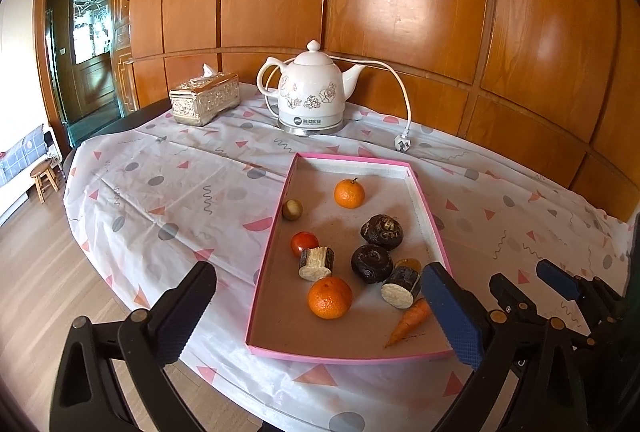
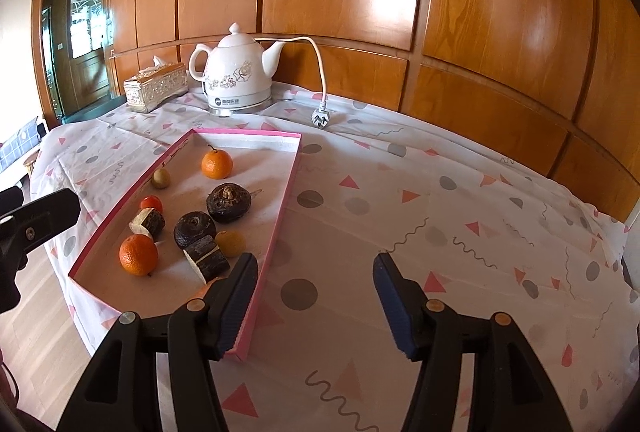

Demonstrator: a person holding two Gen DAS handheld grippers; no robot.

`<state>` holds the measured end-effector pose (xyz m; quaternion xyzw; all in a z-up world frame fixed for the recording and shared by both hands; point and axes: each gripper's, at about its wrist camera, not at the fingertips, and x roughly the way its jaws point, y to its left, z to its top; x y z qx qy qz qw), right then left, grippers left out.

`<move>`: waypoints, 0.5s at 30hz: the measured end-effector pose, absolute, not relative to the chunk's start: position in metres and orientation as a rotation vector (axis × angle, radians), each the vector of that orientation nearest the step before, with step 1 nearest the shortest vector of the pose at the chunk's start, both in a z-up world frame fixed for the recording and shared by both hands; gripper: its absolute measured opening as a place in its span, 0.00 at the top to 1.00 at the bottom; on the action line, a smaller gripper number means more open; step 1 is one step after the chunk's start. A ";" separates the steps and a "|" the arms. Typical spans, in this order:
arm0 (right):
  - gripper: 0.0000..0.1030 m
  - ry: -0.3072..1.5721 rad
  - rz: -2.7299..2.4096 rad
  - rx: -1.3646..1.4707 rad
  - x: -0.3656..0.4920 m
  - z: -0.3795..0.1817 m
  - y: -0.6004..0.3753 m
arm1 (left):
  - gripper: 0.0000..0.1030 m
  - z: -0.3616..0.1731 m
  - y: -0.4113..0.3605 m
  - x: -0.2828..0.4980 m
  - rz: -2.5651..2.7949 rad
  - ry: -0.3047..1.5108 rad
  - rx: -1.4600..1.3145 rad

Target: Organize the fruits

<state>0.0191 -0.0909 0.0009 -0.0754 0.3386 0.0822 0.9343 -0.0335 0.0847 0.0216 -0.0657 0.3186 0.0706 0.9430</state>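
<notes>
We hold the left gripper [image 1: 320,316] spread wide over the near end of the pink-rimmed tray [image 1: 426,208], nothing between its jaws. Our right gripper [image 2: 314,302] is also released and empty, its left finger [image 2: 236,302] over the tray's near right corner, its right finger over the patterned cloth of the tabletop [image 2: 460,232].

All the produce lies in the tray. Seen from the left wrist, a mandarin [image 1: 330,297] sits at 6 o'clock of the tray and a second mandarin [image 1: 349,193] at 12. A small brown round fruit [image 1: 292,210] is at 10 o'clock against the left rim, with a cherry tomato [image 1: 303,242] below it, touching a cut sugarcane piece [image 1: 316,263]. Two dark water chestnuts [image 1: 381,231] sit right of centre. A second sugarcane piece [image 1: 401,289] and a carrot [image 1: 408,320] lie at 5 o'clock.

Behind the tray stand a white electric kettle [image 1: 310,92] and a tissue box [image 1: 204,98].
</notes>
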 end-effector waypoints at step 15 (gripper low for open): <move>0.41 0.677 0.166 -0.173 0.016 0.003 -0.086 | 0.00 0.025 0.086 -0.035 0.176 0.630 -0.130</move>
